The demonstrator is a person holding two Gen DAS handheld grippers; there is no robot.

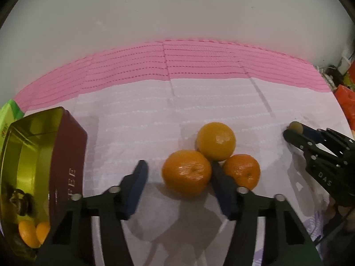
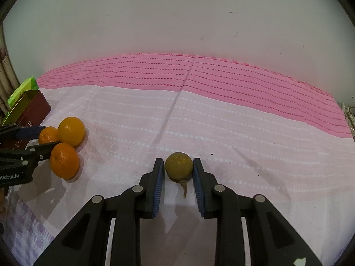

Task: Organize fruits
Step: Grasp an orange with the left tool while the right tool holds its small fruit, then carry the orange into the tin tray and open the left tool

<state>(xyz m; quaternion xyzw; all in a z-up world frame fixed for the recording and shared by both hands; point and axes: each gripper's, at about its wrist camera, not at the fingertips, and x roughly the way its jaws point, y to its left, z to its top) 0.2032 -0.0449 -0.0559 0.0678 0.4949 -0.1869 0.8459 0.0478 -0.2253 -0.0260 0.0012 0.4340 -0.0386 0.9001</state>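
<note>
Straddling the nearest orange (image 1: 186,173), the left tool (image 1: 177,173) is seen with one finger wedged into the gap between that fruit and the small orange (image 1: 241,171) beside it, while the other finger stands clear on the far side; the jaws are spread, not yet pressing. A third, yellower orange (image 1: 216,140) is touched by both fruits from behind. All three lie on the pink-and-white cloth (image 1: 133,115), near the open tin (image 1: 55,155), in which more fruit is already kept. The right tool (image 2: 178,170) is pinched on a small greenish-brown fruit (image 2: 178,165) resting on the cloth, well apart from the oranges.

Trouble is judged most likely at the cluster. If the jaws are closed off-centre, the round orange could be squeezed forward and rolled away. The small orange could also be nudged by the wedged finger and sent rolling. A lift begun before both pads are seated could let the fruit slip.
</note>
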